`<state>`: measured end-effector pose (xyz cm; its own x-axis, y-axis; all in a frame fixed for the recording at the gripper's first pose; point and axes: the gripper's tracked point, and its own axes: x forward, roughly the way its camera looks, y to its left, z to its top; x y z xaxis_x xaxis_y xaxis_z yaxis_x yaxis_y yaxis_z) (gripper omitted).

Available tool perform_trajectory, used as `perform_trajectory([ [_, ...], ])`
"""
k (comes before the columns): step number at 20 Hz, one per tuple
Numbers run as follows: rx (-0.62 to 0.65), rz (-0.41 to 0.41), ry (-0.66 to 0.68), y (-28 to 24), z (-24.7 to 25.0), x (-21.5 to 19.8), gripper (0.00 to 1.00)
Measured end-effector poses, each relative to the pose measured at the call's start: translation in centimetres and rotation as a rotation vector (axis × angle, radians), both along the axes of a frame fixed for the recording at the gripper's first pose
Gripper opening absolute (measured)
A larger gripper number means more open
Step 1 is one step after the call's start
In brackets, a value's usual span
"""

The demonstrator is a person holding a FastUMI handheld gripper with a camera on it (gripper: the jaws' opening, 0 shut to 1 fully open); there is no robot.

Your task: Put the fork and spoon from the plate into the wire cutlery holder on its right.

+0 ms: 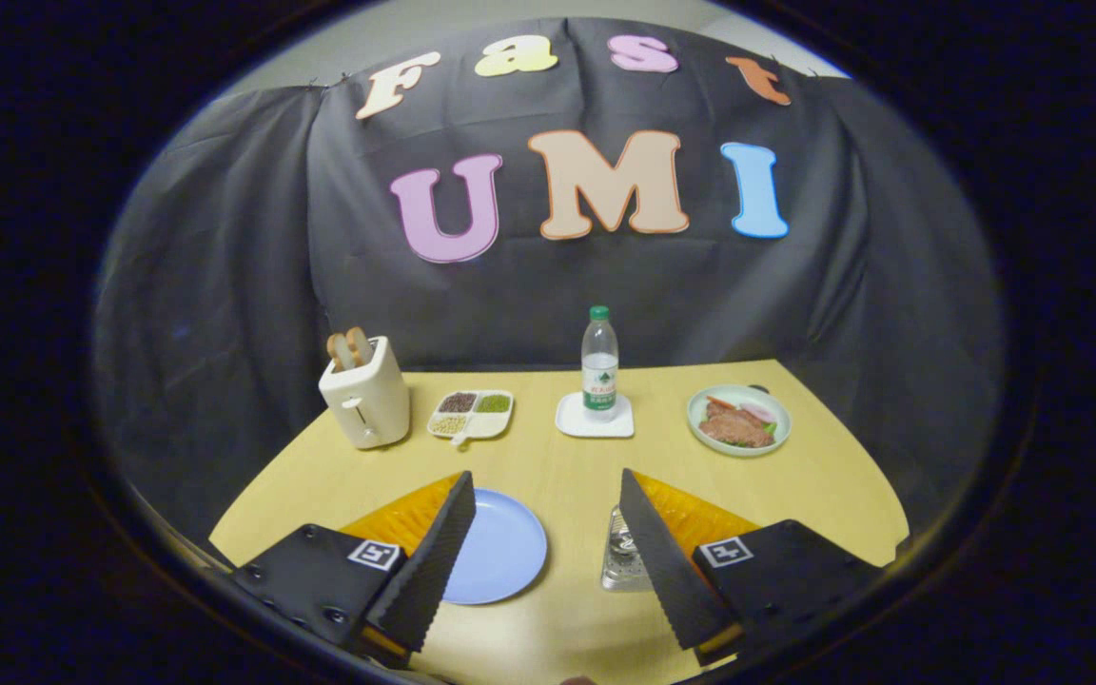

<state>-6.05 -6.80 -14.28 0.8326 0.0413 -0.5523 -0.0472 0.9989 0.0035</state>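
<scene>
Pale wood worktop (567, 476); hand-held gripper (540, 552) above it, its 2 fingers spread wide and holding nothing; blue plate (500, 552) beside the left finger; wire cutlery holder (616, 561), with cutlery inside, partly behind the right finger.

The gripper camera is looking forward and slightly down across the yellow table (557, 476) from its near edge, facing the black cloth wall (225, 285). The gripper (548, 533) fingers are framing the frame's bottom, spread apart.
</scene>
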Motion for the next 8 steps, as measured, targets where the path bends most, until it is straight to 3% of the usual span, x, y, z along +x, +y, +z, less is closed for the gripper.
perform_trajectory([
  [8,-0.087,-0.028,-0.252,2.7,3.5,0.5,0.97],
])
